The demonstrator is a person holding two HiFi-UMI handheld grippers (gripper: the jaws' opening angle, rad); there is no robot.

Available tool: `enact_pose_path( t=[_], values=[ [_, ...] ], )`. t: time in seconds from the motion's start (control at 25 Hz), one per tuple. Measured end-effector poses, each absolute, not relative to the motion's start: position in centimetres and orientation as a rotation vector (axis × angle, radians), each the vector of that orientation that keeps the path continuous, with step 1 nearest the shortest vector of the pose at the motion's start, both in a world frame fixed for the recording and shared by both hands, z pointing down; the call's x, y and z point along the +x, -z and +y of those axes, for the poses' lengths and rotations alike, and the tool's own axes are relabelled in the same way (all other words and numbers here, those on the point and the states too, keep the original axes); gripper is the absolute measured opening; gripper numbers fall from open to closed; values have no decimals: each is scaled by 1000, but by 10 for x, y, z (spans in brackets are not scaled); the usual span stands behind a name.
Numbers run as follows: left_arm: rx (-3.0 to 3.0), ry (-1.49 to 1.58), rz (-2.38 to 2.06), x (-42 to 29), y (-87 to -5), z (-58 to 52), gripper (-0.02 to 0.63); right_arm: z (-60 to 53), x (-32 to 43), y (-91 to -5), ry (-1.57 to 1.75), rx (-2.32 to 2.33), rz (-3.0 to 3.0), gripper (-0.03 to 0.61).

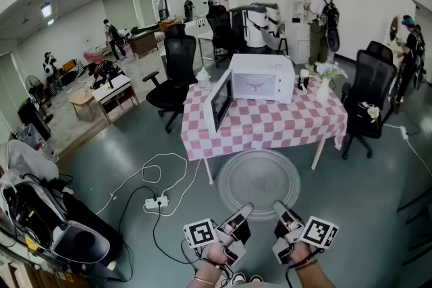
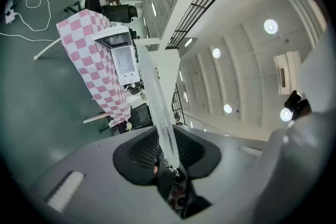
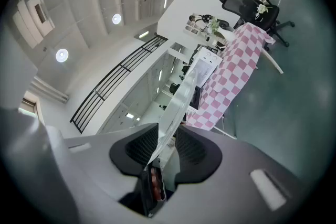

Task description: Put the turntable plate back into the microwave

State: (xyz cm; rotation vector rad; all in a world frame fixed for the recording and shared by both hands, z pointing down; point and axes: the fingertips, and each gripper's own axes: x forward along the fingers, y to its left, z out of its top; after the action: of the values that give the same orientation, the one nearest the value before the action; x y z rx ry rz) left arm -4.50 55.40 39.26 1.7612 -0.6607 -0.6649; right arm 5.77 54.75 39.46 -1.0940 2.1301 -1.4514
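Nearest the camera, the left gripper [image 1: 241, 212] and the right gripper [image 1: 282, 210] are each clamped on the near rim of the glass turntable plate [image 1: 258, 180]. In both gripper views the rim is pinched between the pads. The plate hangs about level above the grey-green floor [image 1: 101, 145], in front of the microwave [image 1: 262, 77] and well apart from it. The microwave stands on a tabletop [image 1: 270, 126] with a pink-and-white checked cloth, its door [image 1: 219, 103] swung open. Right of the microwave is a vase with flowers [image 1: 325, 81], and behind it a black office chair [image 1: 177, 71]. A power strip [image 1: 156, 202] lies on the floor.
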Motion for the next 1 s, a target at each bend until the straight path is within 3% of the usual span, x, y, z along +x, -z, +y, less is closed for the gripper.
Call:
enact_pose_path(
  t=[1.0],
  values=[
    [1849, 636, -618, -71, -386, 520, 78, 519, 36, -391, 1408, -1137, 2108, 107]
  ],
)
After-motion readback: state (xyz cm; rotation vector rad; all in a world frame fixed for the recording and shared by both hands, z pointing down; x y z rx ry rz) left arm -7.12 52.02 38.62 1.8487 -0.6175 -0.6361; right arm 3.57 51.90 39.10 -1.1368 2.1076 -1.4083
